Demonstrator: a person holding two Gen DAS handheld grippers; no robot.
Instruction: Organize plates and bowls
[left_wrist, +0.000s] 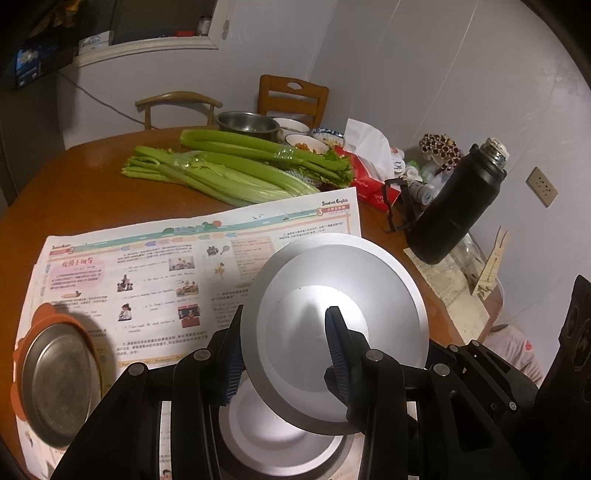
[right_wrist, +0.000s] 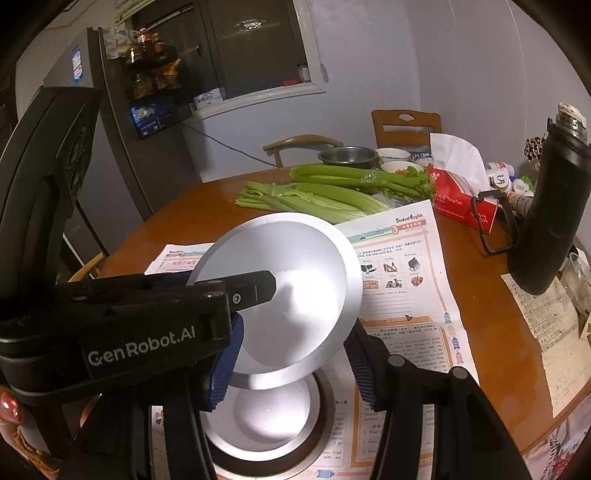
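My left gripper (left_wrist: 284, 350) is shut on the rim of a silver metal plate (left_wrist: 332, 325) and holds it tilted above another silver plate (left_wrist: 273, 443) that lies on the newspaper. In the right wrist view the held plate (right_wrist: 295, 295) hangs over the lower plate (right_wrist: 266, 417), with the left gripper reaching in from the left. My right gripper (right_wrist: 291, 365) is open, its blue pads (right_wrist: 225, 365) on either side of the held plate's lower edge. An orange-rimmed steel dish (left_wrist: 55, 380) sits at the left.
The round wooden table (left_wrist: 92, 177) carries a newspaper (left_wrist: 147, 266), celery bunches (left_wrist: 236, 166), a steel bowl (left_wrist: 247, 122), small food bowls (left_wrist: 306, 142), a red tissue box (left_wrist: 373, 181) and a black flask (left_wrist: 458, 203). Two chairs stand behind.
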